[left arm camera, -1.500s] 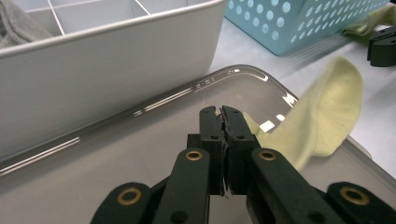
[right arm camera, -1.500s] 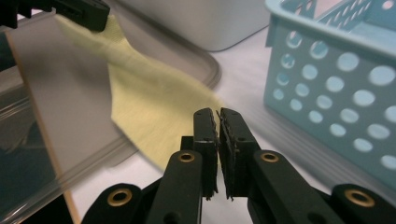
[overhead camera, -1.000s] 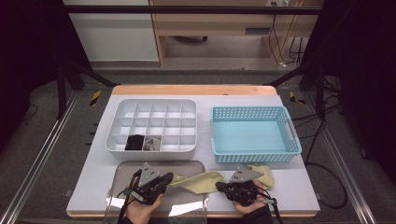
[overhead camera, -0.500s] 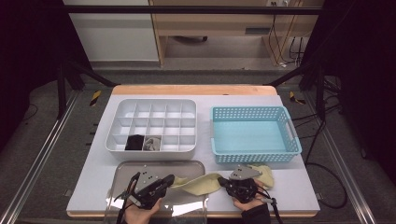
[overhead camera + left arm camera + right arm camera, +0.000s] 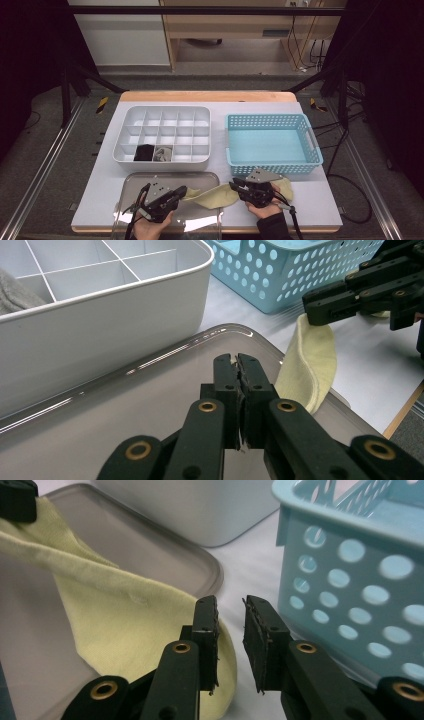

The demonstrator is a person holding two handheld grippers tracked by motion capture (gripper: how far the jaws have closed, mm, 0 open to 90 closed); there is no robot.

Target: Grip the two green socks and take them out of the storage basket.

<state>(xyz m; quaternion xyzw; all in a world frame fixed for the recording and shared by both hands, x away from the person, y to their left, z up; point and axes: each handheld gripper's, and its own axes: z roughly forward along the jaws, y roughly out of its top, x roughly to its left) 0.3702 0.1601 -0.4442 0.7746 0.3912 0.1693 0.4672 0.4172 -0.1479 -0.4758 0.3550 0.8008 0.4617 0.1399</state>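
Compared with a second back, the right tool (image 5: 236,187) has just let its jaws come apart, a clear gap showing in the right gripper view with nothing between them; the yellow cloth (image 5: 216,196) now lies just beside its left jaw, slack; the hands themselves have barely shifted. The left tool (image 5: 182,191) keeps its jaws pressed together; whether it pinches the cloth's end I cannot tell. The cloth stretches from the clear tray (image 5: 131,186) across the counter (image 5: 320,200) toward the right hand (image 5: 262,207), its far end by the blue basket (image 5: 272,167); the white divided box (image 5: 165,162) sits behind the tray. Both hands lie low at the near edge, the tools pointing inward at each other.
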